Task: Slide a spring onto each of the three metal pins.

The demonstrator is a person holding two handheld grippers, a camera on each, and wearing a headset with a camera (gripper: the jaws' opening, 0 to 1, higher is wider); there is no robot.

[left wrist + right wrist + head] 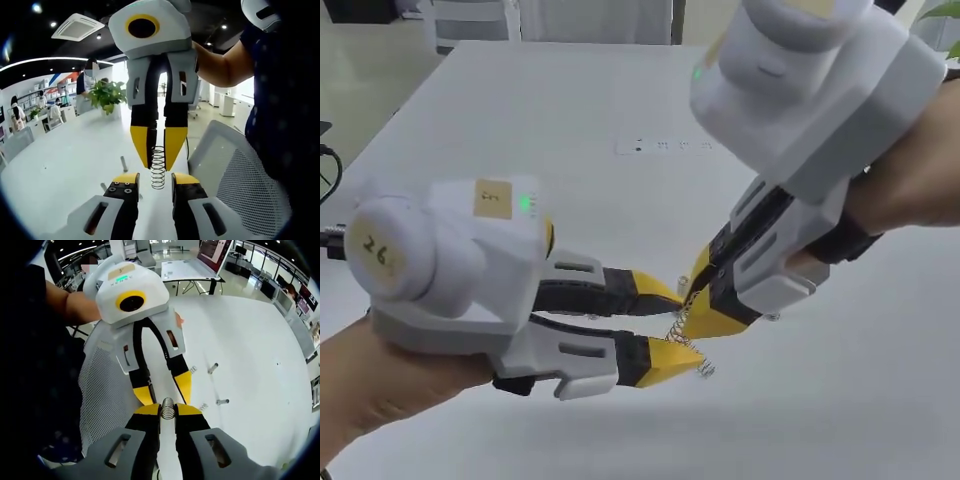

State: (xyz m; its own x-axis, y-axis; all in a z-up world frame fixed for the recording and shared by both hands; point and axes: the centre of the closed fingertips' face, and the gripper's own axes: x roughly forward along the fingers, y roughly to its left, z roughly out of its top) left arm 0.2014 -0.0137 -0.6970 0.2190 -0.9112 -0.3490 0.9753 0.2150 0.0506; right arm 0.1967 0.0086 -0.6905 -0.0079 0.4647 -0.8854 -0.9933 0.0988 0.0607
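Yellow-tipped jaws of the right gripper (167, 412) are clenched on the spring (167, 409), which they grasp by one end. The rest of the coil stands out forward, so its long axis follows the line of these jaws. In the left gripper view the spring hangs down from the right gripper, and its free end reaches into the gap of the left gripper (156, 179).

The left gripper is released: its jaws stand apart with nothing between them except this free end. I cannot see that they touch it. The two grippers face each other tip to tip, close above the white tabletop (620, 100), near the edge where the mesh chair (240, 180) stands.

The pins are not in line with the spring. In the right gripper view, the first pin (213, 368) and the second pin (222, 401) are on the tabletop to the right of both grippers, a little inside that same edge. A loose spring (203, 406) lies just beside the second one. The fisheye bends the picture, so I cannot say surely if these pins stand upright or lie flat. The first seems tilted, the second nearly flat.

My judgement is that the spring is not yet on any pin. The coming move depends on turning the spring axis to match a pin axis. The right gripper has the spring, while the open left gripper is the free one to steady a pin.
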